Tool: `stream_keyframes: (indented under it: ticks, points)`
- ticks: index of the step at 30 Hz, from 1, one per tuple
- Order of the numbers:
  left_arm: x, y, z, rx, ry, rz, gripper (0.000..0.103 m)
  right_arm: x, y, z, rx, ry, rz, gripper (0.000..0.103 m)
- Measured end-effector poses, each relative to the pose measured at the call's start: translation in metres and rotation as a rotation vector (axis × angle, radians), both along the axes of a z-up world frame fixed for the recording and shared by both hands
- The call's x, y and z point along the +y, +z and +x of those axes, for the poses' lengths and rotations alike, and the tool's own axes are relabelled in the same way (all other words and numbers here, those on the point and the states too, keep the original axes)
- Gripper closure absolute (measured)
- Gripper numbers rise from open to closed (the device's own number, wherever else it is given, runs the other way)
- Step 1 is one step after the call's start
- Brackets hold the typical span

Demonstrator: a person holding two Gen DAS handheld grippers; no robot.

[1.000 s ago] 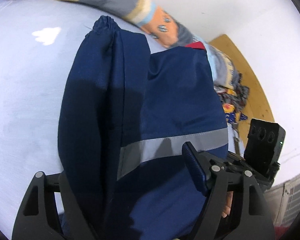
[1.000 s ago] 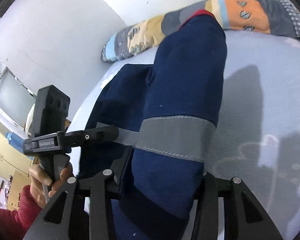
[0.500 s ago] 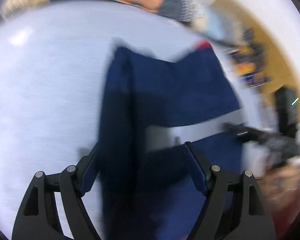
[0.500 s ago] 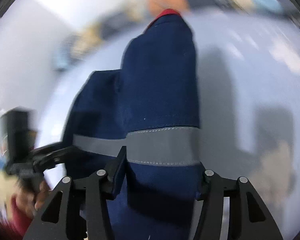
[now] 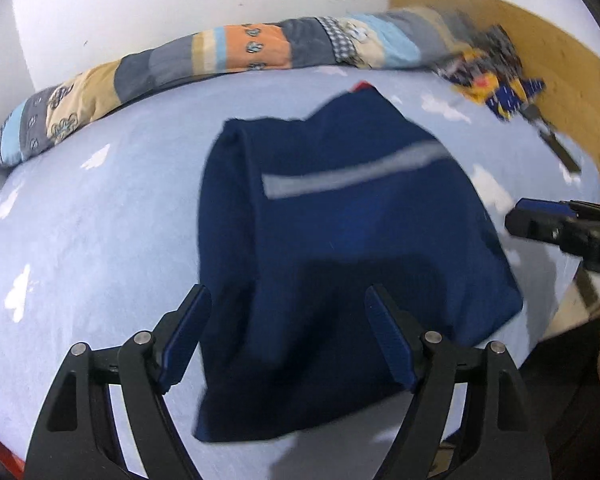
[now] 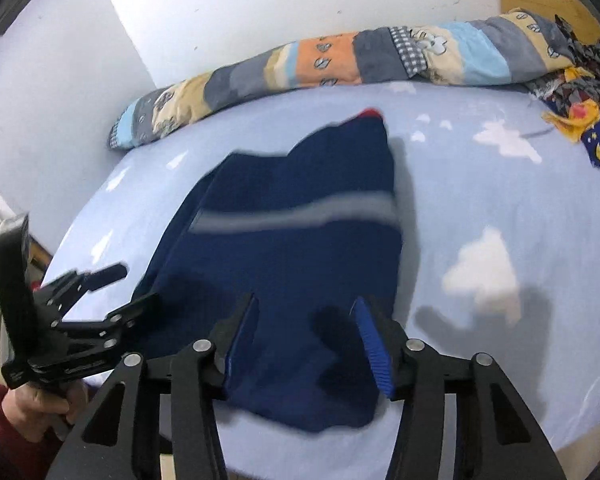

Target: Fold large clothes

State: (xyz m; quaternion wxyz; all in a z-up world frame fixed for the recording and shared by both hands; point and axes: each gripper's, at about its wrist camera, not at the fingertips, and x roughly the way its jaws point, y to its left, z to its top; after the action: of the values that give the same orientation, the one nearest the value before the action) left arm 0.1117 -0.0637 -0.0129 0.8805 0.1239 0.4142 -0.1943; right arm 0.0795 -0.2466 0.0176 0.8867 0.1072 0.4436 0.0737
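A big bed with a light blue sheet [image 5: 100,220] with white clouds fills the room, with white walls behind it. A long patchwork quilt [image 6: 340,60] lies rolled along the far edge, well past both grippers. The dark blue garment [image 5: 340,240] with a grey stripe lies folded on the sheet, right in front of both grippers. The left gripper [image 5: 288,320] is wide open above its near edge and grips nothing. The right gripper [image 6: 306,320] has just been closing a bit, but its jaws stand apart over the cloth and pinch nothing.
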Motion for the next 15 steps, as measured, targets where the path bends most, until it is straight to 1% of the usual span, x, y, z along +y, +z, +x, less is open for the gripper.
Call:
stream_keyframes:
  ticks: [2,3,4,5,6,8,9,12,14,15]
  points:
    - [-0.007,-0.011,-0.003,-0.018,-0.009,0.064,0.024,0.012,-0.016,0.0,0.053,0.021,-0.04,0.057]
    - [-0.002,-0.013,-0.009,-0.024,-0.007,0.092,0.024,0.015,-0.025,0.0,0.094,0.024,-0.066,0.057]
    - [-0.005,-0.024,-0.004,-0.021,-0.007,0.136,0.023,0.019,-0.036,0.005,0.138,0.021,-0.089,0.057]
    - [-0.006,-0.033,0.0,-0.011,-0.006,0.157,0.021,0.019,-0.05,0.01,0.183,0.011,-0.113,0.057]
    - [-0.009,-0.038,0.003,-0.009,-0.001,0.161,0.018,0.018,-0.06,0.018,0.208,0.001,-0.135,0.057]
    - [-0.006,-0.042,0.008,-0.028,0.018,0.14,0.014,0.022,-0.062,0.024,0.195,0.006,-0.165,0.053]
    - [-0.005,-0.043,0.011,-0.023,0.031,0.13,0.013,0.023,-0.063,0.025,0.192,0.007,-0.174,0.052]
    - [0.0,-0.04,0.012,-0.004,0.058,0.099,0.013,0.021,-0.06,0.022,0.17,-0.012,-0.152,0.048]
    - [0.001,-0.037,0.007,-0.018,0.062,0.102,0.013,0.02,-0.056,0.018,0.16,-0.017,-0.133,0.043]
    - [0.001,-0.035,0.003,-0.029,0.06,0.11,0.013,0.02,-0.053,0.014,0.151,-0.021,-0.131,0.043]
